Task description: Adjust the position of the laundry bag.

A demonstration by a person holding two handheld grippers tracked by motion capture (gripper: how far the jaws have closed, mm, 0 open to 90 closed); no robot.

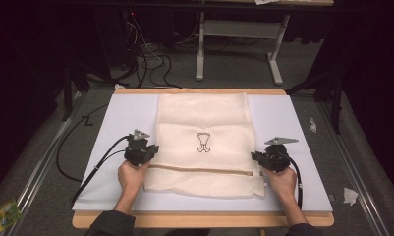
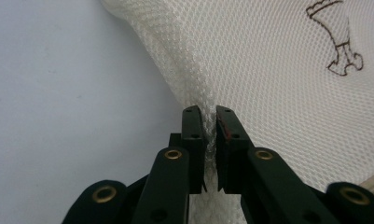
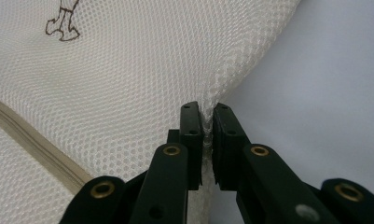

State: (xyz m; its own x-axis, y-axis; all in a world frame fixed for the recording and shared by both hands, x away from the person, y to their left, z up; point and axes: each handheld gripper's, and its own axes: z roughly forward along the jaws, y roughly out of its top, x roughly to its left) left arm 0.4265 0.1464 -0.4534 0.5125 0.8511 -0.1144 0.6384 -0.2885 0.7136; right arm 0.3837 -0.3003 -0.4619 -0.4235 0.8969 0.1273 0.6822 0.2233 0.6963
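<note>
High view, nearest edge first: two sleeved forearms enter at 6 o'clock, and the wooden table edge (image 1: 199, 220) shows below the pale lavender-grey board (image 1: 302, 187) that covers the tabletop. On the floor at 8 o'clock lies a green packet (image 1: 3, 215); at 4 o'clock a crumpled white scrap (image 1: 350, 195), with another scrap (image 1: 313, 124) further off at 3 o'clock. Nothing stands between the grippers and the work. Left gripper (image 1: 152, 149) is clenched on the left edge of the mesh laundry bag (image 1: 204, 142), a thin fold of netting pinched between its jaws in the left gripper view (image 2: 211, 133); right gripper (image 1: 256, 157) grasps the right edge likewise, netting caught between its jaws in the right gripper view (image 3: 207, 128). Cables trail from both toward 6 o'clock. Bag lies flat at board centre, cream honeycomb mesh, with a beige zipper (image 1: 204, 170) running across its near part and a small dark outline emblem (image 1: 203, 142) mid-panel. Beyond, at 12 o'clock: grey floor, a tangle of black cables (image 1: 150, 64), white desk legs (image 1: 239, 49), dark surroundings.
</note>
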